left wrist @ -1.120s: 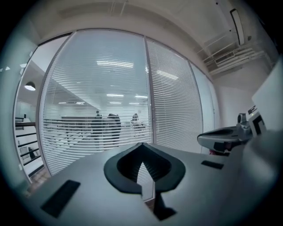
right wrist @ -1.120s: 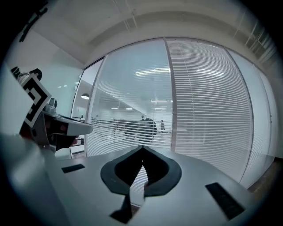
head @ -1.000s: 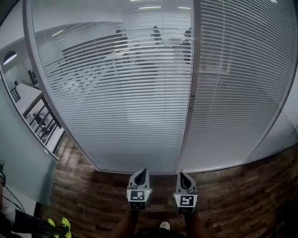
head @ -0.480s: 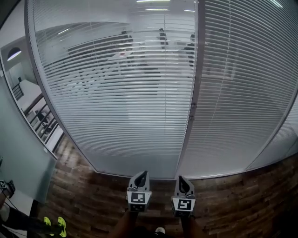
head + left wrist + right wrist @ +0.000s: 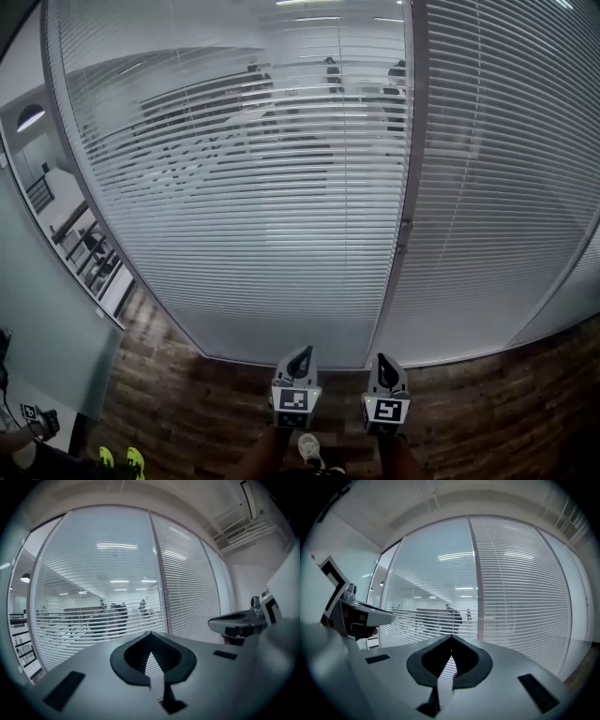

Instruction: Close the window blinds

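- Left gripper is clamped tight, tips meeting with nothing caught between them; its own view shows only slats through the gap behind the tips
- Right gripper, same story: jaws pressed together and empty, touching nothing
- The two are held side by side low in the head view, noses aimed at the window blinds and well apart from them
- Left blind panel has its slats tilted open, and you can look straight through to people and ceiling lights beyond the glass
- Right blind panel reads far more opaque, with its slats lying close together
- A grey frame post runs between the two panels, with a small fitting partway down it
- Only wood-plank floor lies between the grippers and the foot of the window
- Bright green shoes sit at the bottom left corner, and a white shoe shows just below the left gripper
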`<control>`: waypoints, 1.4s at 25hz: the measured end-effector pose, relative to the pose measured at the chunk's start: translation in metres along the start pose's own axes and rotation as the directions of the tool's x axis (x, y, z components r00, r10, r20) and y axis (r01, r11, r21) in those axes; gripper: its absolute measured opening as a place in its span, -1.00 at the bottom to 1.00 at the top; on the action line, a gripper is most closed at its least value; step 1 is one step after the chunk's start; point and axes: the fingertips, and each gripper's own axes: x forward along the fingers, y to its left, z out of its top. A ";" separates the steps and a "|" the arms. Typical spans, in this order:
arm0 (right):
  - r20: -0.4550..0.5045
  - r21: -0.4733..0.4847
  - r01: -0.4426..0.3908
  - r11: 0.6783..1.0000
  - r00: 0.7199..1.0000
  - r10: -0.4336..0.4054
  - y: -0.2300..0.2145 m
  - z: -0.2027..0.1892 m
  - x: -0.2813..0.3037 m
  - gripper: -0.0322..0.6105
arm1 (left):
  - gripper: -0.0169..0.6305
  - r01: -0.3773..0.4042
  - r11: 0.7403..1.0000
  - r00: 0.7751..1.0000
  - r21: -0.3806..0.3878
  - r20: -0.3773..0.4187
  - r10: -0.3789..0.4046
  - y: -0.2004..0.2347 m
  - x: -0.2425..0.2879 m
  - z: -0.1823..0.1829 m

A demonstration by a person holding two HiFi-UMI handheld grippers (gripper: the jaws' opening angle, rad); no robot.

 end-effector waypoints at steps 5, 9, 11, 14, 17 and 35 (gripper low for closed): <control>0.025 0.005 0.017 1.000 1.000 -0.017 0.005 0.011 0.031 -0.90 | -0.96 0.026 1.000 0.999 0.015 0.027 -0.026 0.014 0.024 0.011; 0.080 0.006 0.005 1.000 0.997 -0.006 0.003 0.016 0.065 -0.90 | -0.96 0.043 0.999 0.998 0.010 0.054 -0.043 0.027 0.053 0.025; 0.060 0.006 0.023 1.000 0.998 -0.023 0.001 0.016 0.074 -0.90 | -0.96 0.059 0.998 0.997 0.013 0.056 -0.060 0.030 0.063 0.025; 0.064 0.002 0.047 0.999 0.997 -0.047 0.006 0.015 0.081 -0.90 | -0.96 0.077 0.997 0.995 0.019 0.061 -0.078 0.040 0.069 0.016; 0.050 0.000 0.074 0.997 0.996 -0.074 0.002 0.014 0.094 -0.90 | -0.96 0.082 0.996 0.993 0.022 0.087 -0.084 0.052 0.084 0.014; 0.137 -0.050 0.086 0.995 0.987 -0.078 -0.028 0.039 0.138 -0.90 | -0.96 0.112 0.993 0.988 -0.042 0.112 -0.107 0.058 0.140 0.018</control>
